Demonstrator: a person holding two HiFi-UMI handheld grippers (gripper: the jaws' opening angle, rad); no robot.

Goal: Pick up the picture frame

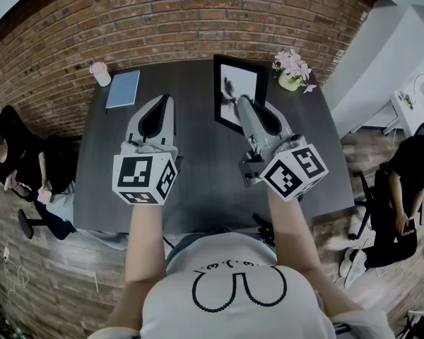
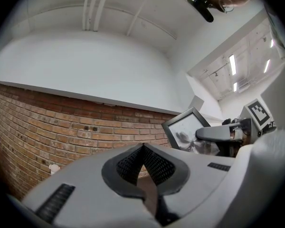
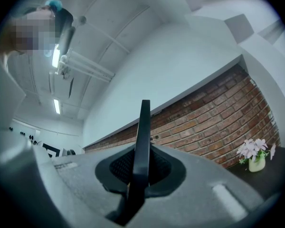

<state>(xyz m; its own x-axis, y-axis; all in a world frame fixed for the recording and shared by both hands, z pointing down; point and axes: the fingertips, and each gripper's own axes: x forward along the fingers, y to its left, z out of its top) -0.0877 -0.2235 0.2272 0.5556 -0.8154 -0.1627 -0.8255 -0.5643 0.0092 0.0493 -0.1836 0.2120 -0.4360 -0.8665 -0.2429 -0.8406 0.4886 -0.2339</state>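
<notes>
The black picture frame (image 1: 237,90) with a white print stands lifted above the dark table (image 1: 198,182), held at its lower edge. My right gripper (image 1: 246,104) is shut on it; in the right gripper view the frame (image 3: 142,141) runs edge-on up between the jaws. My left gripper (image 1: 157,111) hovers over the table to the left of the frame, shut with nothing in it. From the left gripper view the frame (image 2: 187,129) shows at the right with the right gripper (image 2: 202,136) clamped on it.
A blue notebook (image 1: 123,88) and a white cup (image 1: 100,73) lie at the table's back left. A pot of pink flowers (image 1: 291,69) stands at the back right, close to the frame. A brick wall (image 1: 184,20) runs behind the table. People sit at both sides.
</notes>
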